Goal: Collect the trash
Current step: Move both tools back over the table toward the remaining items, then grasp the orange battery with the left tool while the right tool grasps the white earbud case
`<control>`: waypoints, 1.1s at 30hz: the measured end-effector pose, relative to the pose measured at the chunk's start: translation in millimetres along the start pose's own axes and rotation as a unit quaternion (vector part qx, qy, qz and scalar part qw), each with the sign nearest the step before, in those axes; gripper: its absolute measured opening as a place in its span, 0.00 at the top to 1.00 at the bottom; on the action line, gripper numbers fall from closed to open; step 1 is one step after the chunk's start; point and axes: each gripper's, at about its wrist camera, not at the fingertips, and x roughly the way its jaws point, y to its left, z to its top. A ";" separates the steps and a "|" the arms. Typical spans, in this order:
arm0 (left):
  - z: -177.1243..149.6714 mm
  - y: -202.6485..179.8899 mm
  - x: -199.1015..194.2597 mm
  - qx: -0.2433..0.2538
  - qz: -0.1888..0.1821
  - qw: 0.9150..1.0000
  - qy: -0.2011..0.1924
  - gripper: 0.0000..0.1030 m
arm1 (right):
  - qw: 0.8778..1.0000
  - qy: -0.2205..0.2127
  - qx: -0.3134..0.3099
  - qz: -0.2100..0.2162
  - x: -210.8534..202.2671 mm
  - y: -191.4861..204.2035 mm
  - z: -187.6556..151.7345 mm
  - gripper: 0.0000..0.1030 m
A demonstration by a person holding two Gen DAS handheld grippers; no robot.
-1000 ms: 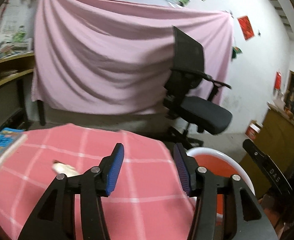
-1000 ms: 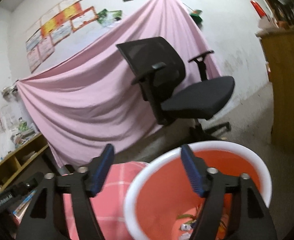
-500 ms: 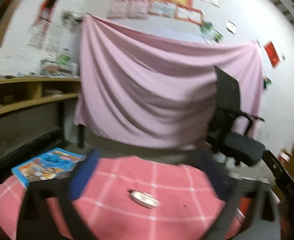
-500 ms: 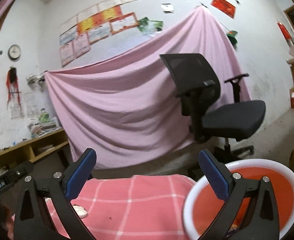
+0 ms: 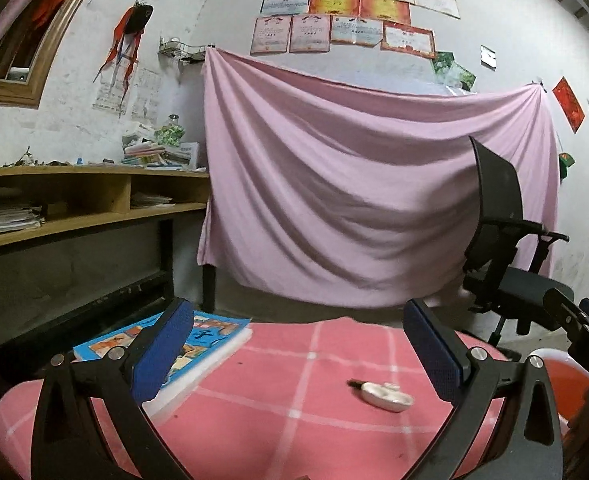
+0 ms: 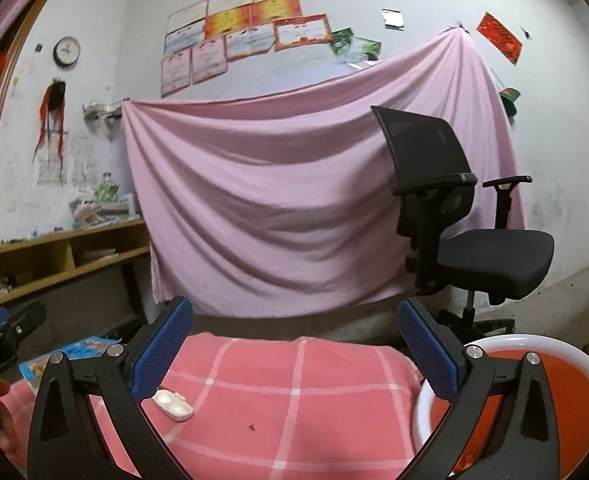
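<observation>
A small white piece of trash [image 5: 382,395] lies on the pink checked tablecloth [image 5: 294,364], right of centre in the left wrist view; it also shows in the right wrist view [image 6: 173,403], next to my right gripper's left finger. My left gripper [image 5: 306,354] is open and empty above the table. My right gripper [image 6: 298,356] is open and empty, farther right. The red bin with a white rim [image 6: 566,384] stands at the table's right side; it also shows in the left wrist view [image 5: 562,376].
A blue picture book [image 5: 182,340] lies on a white pad at the table's left. A black office chair [image 6: 466,240] stands behind the bin. A pink sheet [image 5: 366,200] hangs on the back wall. Wooden shelves [image 5: 74,208] run along the left.
Both grippers have swung left, away from the bin and over the table. Both have opened wider. The white trash now lies between the left gripper's fingers in its view.
</observation>
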 end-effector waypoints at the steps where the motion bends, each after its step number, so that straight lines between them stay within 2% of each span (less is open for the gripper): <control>1: -1.0 1.8 1.9 0.002 0.003 1.000 0.004 0.01 | 1.000 0.005 -0.003 0.003 2.3 3.0 -1.4 0.00; 6: -6.4 13.9 15.2 0.002 0.017 0.999 0.033 0.01 | 0.998 0.046 -0.023 0.021 16.8 17.3 -10.5 0.00; 14: -15.9 36.9 34.5 -0.037 0.026 0.994 0.098 0.01 | 0.991 0.118 -0.029 0.048 42.5 29.9 -19.9 0.00; 19: -18.7 48.1 47.1 -0.056 0.050 0.987 0.143 0.01 | 0.970 0.230 -0.048 0.066 78.5 45.5 -37.7 0.00; 26: -24.9 64.7 59.9 -0.085 0.057 0.976 0.195 0.01 | 0.949 0.280 -0.071 0.125 90.8 67.3 -51.7 0.01; 29: -25.9 65.2 61.7 -0.085 0.047 0.974 0.207 0.01 | 0.937 0.303 -0.095 0.148 97.3 81.4 -57.8 0.15; 32: -25.8 63.6 62.9 -0.081 0.039 0.972 0.215 0.01 | 0.924 0.329 -0.117 0.155 104.9 91.8 -66.4 0.37; 33: -26.4 62.8 63.1 -0.078 0.036 0.972 0.218 0.01 | 0.920 0.337 -0.121 0.159 106.7 94.6 -69.1 0.49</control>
